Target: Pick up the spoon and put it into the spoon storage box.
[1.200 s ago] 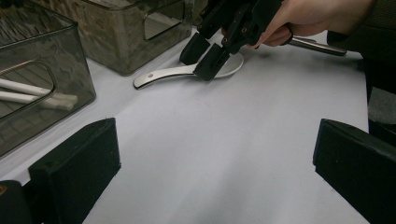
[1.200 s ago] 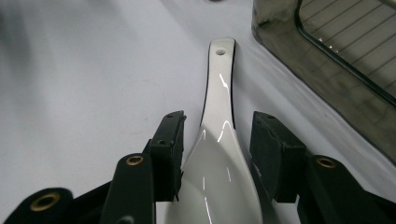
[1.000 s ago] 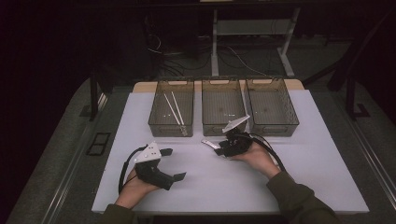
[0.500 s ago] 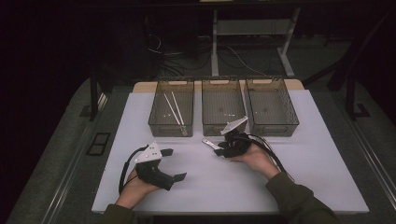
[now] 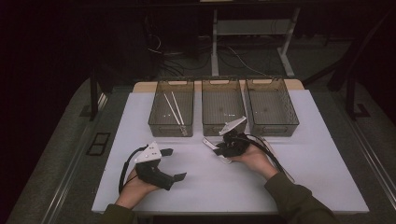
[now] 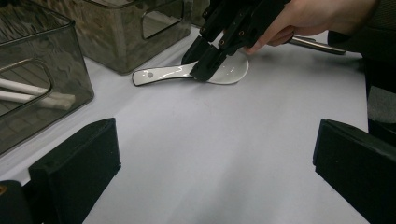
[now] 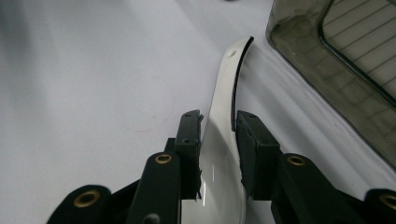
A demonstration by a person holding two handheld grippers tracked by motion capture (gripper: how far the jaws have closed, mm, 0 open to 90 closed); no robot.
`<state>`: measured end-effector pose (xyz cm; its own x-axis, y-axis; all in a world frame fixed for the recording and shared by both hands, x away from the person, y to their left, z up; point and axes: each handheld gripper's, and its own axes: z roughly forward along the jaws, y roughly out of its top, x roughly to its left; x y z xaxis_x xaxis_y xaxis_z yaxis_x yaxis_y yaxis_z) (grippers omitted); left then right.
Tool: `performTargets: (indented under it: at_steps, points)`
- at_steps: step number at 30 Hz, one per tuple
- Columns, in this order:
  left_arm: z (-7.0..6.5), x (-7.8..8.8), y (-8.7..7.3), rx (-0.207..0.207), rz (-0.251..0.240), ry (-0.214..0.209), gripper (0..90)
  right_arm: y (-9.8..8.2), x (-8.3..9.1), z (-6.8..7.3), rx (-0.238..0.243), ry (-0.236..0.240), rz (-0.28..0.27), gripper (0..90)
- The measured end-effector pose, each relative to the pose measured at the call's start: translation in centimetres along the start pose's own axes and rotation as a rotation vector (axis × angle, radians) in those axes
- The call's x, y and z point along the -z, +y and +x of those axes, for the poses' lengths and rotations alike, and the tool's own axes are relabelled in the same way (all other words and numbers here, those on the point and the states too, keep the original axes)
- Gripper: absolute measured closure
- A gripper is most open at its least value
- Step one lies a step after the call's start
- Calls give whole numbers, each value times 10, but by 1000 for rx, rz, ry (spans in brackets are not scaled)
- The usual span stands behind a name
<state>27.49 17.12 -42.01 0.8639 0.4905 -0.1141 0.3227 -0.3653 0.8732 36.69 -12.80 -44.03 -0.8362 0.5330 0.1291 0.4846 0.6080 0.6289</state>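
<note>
dim room, lit table, soft blur, spoon glare.

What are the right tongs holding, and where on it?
The right tongs are closing on the white spoon where handle meets bowl. The left tongs hold nothing.

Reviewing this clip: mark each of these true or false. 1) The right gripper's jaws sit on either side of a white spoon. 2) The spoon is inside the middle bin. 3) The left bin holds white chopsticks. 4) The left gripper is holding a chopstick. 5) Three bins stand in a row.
1) True: the right gripper has been closing its jaws around the white spoon.
2) False: the spoon lies on the table, in front of the middle bin.
3) True: chopsticks lie in the left bin.
4) False: the left gripper is open, with nothing between its jaws.
5) True, including the right bin.
</note>
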Motion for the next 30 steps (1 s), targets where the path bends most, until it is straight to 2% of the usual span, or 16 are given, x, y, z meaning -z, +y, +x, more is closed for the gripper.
performTargets:
  at_steps: [9, 18, 20, 24, 30]
  points:
    - [0, 0, 0, -3, 0, 0, 0, 3, -1, 6, 28, -13, 23, 731]
    - [0, 0, 1, -2, -1, 1, 0, 7, -3, 8, 26, 19, 39, 798]
    - [0, 0, 1, -3, -3, 0, 0, 8, -4, 9, 53, 3, 52, 799]
    - [-1, 0, 1, -4, -1, -1, 0, 9, -5, 9, 34, 1, 62, 798]
    - [0, 0, 1, -4, -2, -1, 0, 10, -6, 12, 35, -16, 70, 804]
